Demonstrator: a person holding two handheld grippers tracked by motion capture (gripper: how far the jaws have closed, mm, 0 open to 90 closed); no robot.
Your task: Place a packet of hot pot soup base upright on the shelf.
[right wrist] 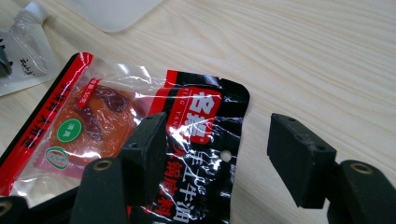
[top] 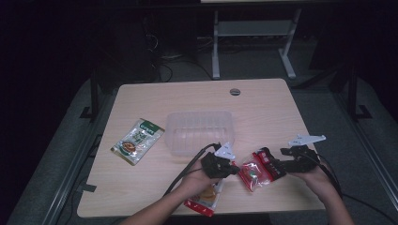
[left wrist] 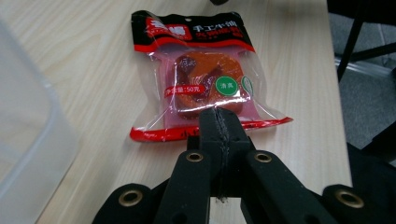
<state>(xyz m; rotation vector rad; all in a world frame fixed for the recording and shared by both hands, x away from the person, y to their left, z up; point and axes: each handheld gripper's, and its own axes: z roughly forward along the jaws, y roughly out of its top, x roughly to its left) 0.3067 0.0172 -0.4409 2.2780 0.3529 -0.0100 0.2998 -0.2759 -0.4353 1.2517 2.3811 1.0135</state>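
Wooden table [top: 263, 101], three snack packets, one clear tub [top: 199, 131], two tools.

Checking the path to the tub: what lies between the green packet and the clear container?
Bare tabletop; the high view shows nothing between green packet and clear container.

We see a light wooden table [top: 263, 101] bearing a clear plastic container [top: 199, 131], a green snack packet [top: 137, 141], a red snack packet [top: 256, 171] and a white pouch [top: 206, 199] near its front edge.
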